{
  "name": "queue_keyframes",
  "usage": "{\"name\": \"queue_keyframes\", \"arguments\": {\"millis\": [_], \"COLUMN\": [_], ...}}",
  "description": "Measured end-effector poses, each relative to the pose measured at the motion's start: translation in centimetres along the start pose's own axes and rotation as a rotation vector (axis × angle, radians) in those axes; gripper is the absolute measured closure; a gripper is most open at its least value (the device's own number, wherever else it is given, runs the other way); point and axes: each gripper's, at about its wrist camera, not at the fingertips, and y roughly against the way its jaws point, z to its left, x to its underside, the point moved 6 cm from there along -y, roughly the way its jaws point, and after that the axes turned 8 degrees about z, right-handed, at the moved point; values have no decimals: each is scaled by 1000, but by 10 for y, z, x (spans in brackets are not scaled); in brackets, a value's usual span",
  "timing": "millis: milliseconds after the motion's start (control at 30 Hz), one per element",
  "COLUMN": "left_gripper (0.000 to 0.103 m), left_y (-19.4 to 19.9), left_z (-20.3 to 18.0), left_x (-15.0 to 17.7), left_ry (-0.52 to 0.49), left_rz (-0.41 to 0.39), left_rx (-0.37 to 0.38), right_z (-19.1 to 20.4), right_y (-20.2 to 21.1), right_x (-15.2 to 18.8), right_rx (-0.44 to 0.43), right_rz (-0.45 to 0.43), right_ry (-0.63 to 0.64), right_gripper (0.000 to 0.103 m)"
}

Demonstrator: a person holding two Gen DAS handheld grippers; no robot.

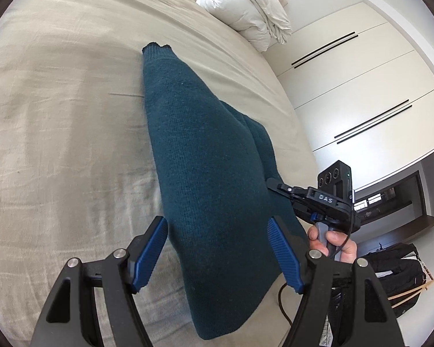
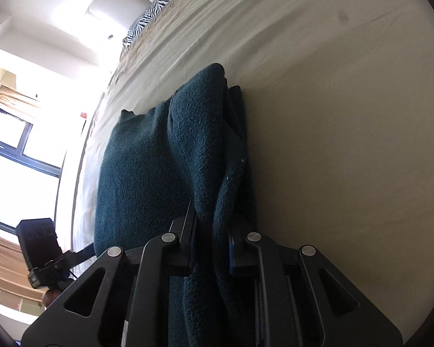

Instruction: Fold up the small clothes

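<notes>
On the bed: a folded teal garment between two grippers.
Right gripper (image 2: 209, 245): jaws clamped on the near edge of the teal knit sweater (image 2: 170, 156).
Left gripper (image 1: 218, 245): jaws spread wide, the sweater (image 1: 205, 156) between its blue pads, not pinched.
Sweater: long and narrow, running away across the beige bedspread (image 1: 58, 115).
Far right: white duvet (image 1: 243, 8), wardrobe (image 1: 361, 86).

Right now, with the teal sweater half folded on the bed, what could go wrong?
1. Only the right gripper is shut on the teal sweater; lifting could pull the bunched layers apart.
2. The left gripper is open around the fabric without holding it, so that side may sag.
3. The sweater lies near the bed edge and might slide off.
</notes>
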Motion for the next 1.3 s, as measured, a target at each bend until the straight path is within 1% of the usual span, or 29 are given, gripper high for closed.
{"name": "queue_keyframes", "arguments": {"millis": [33, 67, 133, 167, 200, 233, 267, 400, 500, 567, 600, 667, 700, 733, 767, 800, 833, 900, 933, 1000, 1033, 1100, 1167, 1200, 1300], "left_gripper": [29, 29, 27, 25, 23, 23, 23, 23, 23, 23, 23, 23, 24, 26, 29, 35, 42, 50, 54, 57, 59, 61, 63, 63, 63], "left_y": [-2, -4, -8, -9, -10, -12, -15, -24, -28, -32, -33, -37, -40, -42, -44, -46, -47, -47, -46, -44, -42, -37, -28, -22, 5], "left_z": [2, 4, 7, 8, 9, 11, 12, 14, 13, 13, 14, 13, 11, 11, 9, 7, 6, 2, -2, -9, -11, -15, -21, -24, -31], "left_x": [-2, -5, -10, -12, -15, -17, -19, -22, -24, -29, -30, -29, -29, -26, -26, -25, -26, -26, -25, -23, -23, -20, -16, -12, 4], "left_ry": [7, 13, 27, 35, 43, 49, 55, 58, 47, 52, 55, 44, 29, 9, -13, -24, -27, -40, -56, -81, -84, -85, -84, -91, -109], "left_rz": [3, 5, 0, -4, -7, -7, -6, 14, 22, 32, 34, 48, 63, 75, 87, 99, 108, 122, 121, 115, 111, 104, 92, 83, 52], "left_rx": [-6, -11, -12, -13, -13, -15, -16, -10, -13, -9, -8, -20, -35, -60, -91, -119, -137, -168, -186, -217, -225, -237, -248, -255, -262], "right_z": [-2, -3, -4, -5, -6, -6, -5, -7, -4, 2, 6, 13, 15, 16, 14, 13, 13, 16, 19, 29, 33, 55, 73, 82, 110], "right_y": [6, 14, 37, 52, 58, 60, 59, 30, 21, 17, 13, 0, -4, -7, -8, -9, -10, -8, -10, -11, -11, -14, -9, -6, 2], "right_x": [0, 1, -2, -8, -8, -9, -11, -2, 0, 1, 2, 6, 7, 7, 8, 8, 7, 9, 10, 12, 15, 19, 24, 28, 45], "right_rx": [-19, -18, -15, -25, -37, -48, -51, -40, -58, -85, -81, -28, 1, 20, 26, 33, 41, 71, 93, 157, 203, 311, 378, 392, 399], "right_rz": [-4, -20, -88, -123, -143, -143, -126, -28, -23, 4, 22, 58, 74, 84, 89, 95, 97, 89, 82, 60, 47, 23, 0, -10, -28], "right_ry": [-26, -38, -32, -44, -54, -54, -50, -37, -23, -18, -3, 34, 48, 50, 45, 37, 34, 47, 59, 92, 120, 191, 244, 262, 304], "right_gripper": [84, 78, 66, 48, 37, 37, 37, 37, 37, 41, 46, 48, 53, 55, 59, 64, 67, 74, 75, 79, 80, 81, 82, 82, 83]}}
